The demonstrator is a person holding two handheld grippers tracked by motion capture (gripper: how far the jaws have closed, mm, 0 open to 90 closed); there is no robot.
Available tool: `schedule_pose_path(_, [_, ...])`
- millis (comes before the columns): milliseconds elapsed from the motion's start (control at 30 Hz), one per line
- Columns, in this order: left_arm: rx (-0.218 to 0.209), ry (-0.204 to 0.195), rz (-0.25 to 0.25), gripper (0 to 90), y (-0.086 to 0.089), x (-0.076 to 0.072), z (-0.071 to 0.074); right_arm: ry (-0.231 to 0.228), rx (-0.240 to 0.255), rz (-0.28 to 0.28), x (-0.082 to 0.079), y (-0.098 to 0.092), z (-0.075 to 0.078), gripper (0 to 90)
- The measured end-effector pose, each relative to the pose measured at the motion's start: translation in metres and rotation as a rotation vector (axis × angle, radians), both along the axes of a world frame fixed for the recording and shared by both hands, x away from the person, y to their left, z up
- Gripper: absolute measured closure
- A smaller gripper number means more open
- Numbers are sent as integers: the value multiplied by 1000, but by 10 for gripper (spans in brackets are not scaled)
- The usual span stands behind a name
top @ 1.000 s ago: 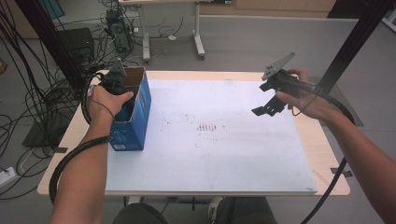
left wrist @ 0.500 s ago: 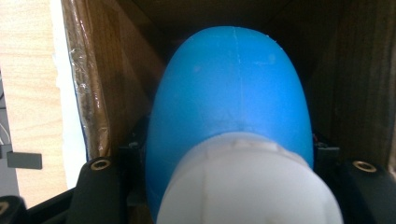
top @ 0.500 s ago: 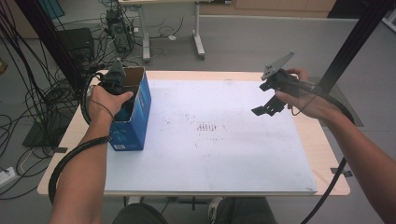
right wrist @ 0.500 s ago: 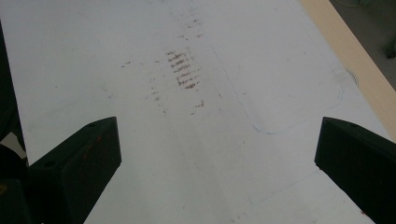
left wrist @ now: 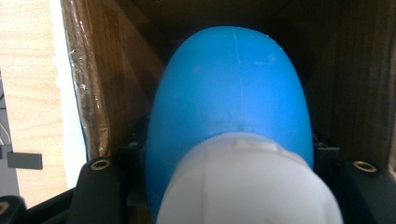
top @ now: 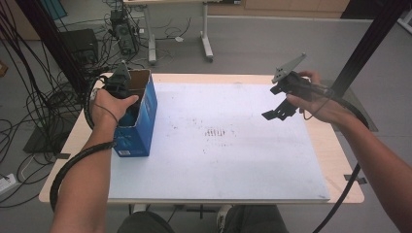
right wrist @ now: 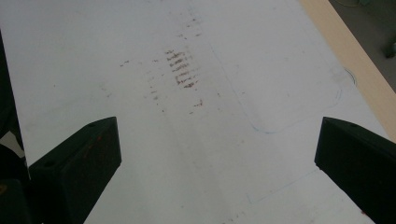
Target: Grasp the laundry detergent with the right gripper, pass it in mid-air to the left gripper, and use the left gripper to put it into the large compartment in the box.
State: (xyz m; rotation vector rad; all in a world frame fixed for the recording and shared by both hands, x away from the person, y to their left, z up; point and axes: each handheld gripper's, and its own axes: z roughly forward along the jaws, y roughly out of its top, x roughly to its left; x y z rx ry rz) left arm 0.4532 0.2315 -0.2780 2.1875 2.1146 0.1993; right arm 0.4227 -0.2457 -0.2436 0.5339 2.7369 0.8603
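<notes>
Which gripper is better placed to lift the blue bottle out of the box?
Left. The left gripper is inside the blue box, shut on the blue bottle; the right gripper hangs open above the white mat.

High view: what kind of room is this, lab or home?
Most likely a lab or workshop. Loose black cables sprawl over the grey floor, black electronics boxes sit among them, and a bare white-legged desk frame stands behind the pale wooden table.
</notes>
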Motion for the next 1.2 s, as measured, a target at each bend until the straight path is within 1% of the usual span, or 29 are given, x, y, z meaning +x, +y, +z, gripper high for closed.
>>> schedule_pose_path(67, [0, 6, -1, 373, 0, 0, 0, 1, 0, 0, 0, 0, 0, 4])
schedule_pose_path(233, [3, 8, -2, 373, 0, 1, 0, 1, 0, -2, 0, -1, 0, 4])
schedule_pose_path(1200, [0, 5, -3, 373, 0, 1, 0, 3, -8, -8, 1, -4, 2, 4])
